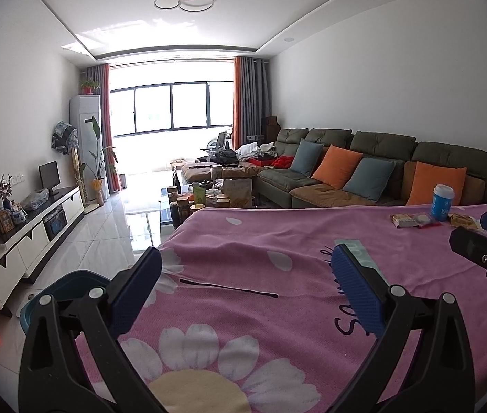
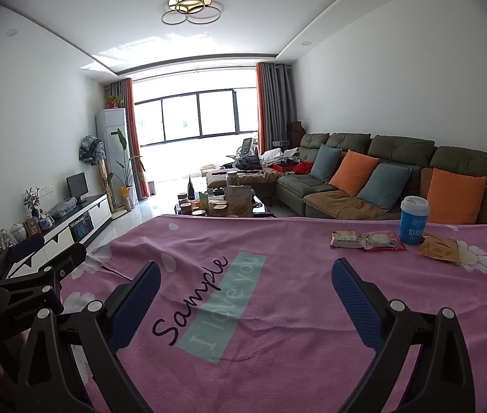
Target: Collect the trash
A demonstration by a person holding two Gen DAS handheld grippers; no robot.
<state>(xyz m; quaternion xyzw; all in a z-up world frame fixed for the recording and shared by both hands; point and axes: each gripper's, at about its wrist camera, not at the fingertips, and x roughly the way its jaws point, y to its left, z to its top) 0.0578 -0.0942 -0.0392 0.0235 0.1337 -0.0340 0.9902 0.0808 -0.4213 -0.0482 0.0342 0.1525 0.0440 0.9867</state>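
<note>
Left hand-held gripper (image 1: 247, 275): jaws wide, nothing between them, hovering over the table (image 1: 278, 327) and its pink flowered cloth. Right hand-held gripper (image 2: 246, 280): likewise wide and empty, over the printed lettering.

Trash, as I read it, sits toward 1 o'clock in the right wrist view, near the far edge of the table: a brown snack wrapper (image 2: 346, 240), a red-edged packet (image 2: 383, 241) touching it, a yellow-brown wrapper (image 2: 439, 250) just beside the blue cup (image 2: 414, 220). The cup stands upright, lid on. Cannot tell whether it counts as trash.

A teal bin (image 1: 61, 296) shows at 8 o'clock in the left wrist view, below the table edge on the floor side. Its inside is hidden from me.

Progress: three wrappers lie on the table, uncollected, well apart from both grippers. Whether anything is in the bin, I cannot say. My judgement: those pieces at least are left.
</note>
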